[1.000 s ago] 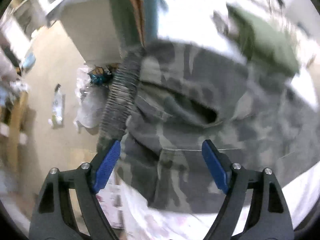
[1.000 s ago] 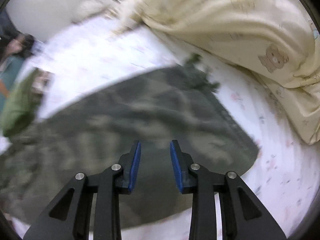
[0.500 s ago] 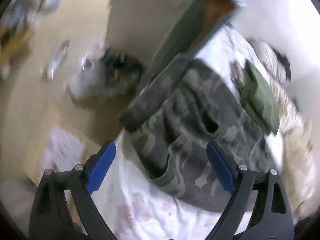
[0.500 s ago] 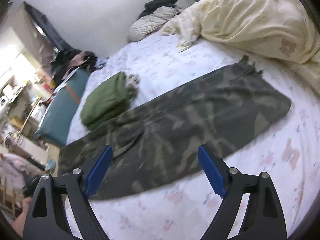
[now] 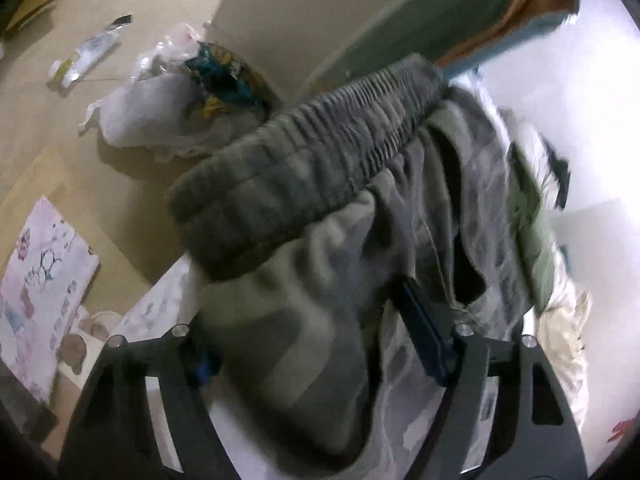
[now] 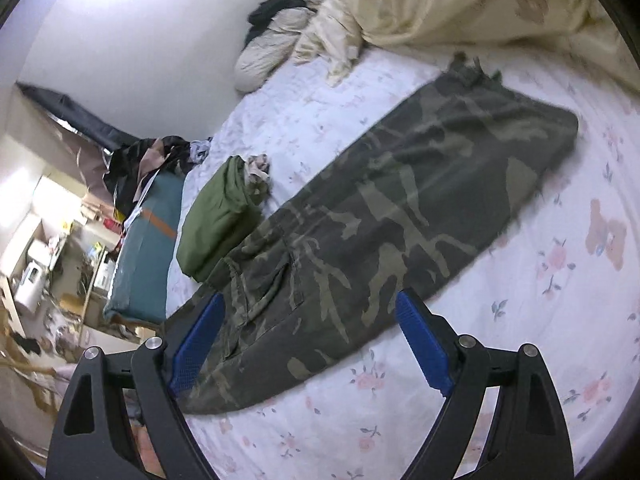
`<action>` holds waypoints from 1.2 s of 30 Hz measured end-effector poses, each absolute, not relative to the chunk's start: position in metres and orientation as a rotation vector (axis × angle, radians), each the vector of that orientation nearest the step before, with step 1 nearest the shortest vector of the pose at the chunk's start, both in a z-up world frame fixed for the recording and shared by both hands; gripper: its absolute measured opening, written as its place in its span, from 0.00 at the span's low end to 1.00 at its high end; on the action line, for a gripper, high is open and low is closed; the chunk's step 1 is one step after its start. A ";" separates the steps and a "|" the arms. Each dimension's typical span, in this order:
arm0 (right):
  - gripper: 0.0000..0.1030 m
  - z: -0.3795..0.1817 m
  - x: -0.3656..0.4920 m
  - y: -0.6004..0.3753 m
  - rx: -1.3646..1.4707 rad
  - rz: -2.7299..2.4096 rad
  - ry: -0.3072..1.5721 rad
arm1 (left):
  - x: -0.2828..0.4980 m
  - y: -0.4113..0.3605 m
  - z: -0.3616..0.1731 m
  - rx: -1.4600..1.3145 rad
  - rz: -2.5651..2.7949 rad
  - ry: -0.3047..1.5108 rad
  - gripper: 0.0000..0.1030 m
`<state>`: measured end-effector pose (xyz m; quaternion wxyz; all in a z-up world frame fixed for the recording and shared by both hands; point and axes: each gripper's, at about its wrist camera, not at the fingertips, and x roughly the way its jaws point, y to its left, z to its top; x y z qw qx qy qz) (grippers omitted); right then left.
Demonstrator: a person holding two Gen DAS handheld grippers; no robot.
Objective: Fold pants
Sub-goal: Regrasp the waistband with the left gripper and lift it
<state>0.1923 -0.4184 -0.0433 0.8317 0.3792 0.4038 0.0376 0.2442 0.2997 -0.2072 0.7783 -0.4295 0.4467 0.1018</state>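
Note:
Camouflage pants (image 6: 384, 216) lie folded lengthwise on the white floral bed sheet (image 6: 540, 312), waistband end near me, leg ends far right. My right gripper (image 6: 308, 344) is open and empty, hovering above the pants' near part. In the left wrist view the ribbed grey waistband (image 5: 312, 152) hangs at the bed's edge. My left gripper (image 5: 316, 344) is open, its jaws wide on either side of the waist fabric (image 5: 320, 320); the left blue pad is mostly hidden by cloth.
A folded green garment (image 6: 220, 216) lies next to the pants. A cream quilt (image 6: 480, 4) and pillows are heaped at the far end. A teal mattress edge (image 6: 144, 248) lies left. On the floor are plastic bags (image 5: 168, 96) and litter.
My right gripper opened wide and pulled back from the leg end. My left gripper moved in low onto the waistband corner, so the fabric now fills the space between its jaws.

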 end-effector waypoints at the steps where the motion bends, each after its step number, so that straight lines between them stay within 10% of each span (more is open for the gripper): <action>1: 0.86 -0.045 0.194 -0.420 0.819 0.089 0.858 | 0.247 0.300 -0.206 -0.916 0.224 0.955 0.70; 11: 0.87 -0.051 0.210 -0.417 0.814 0.110 0.868 | 0.240 0.295 -0.151 -0.797 0.222 0.780 0.11; 29: 0.87 -0.182 0.223 -0.448 1.036 0.002 1.023 | 0.244 0.265 -0.091 -0.642 0.287 0.779 0.08; 36: 0.65 -0.193 0.224 -0.549 1.208 -0.162 0.759 | 0.249 0.267 -0.106 -0.600 0.320 0.822 0.08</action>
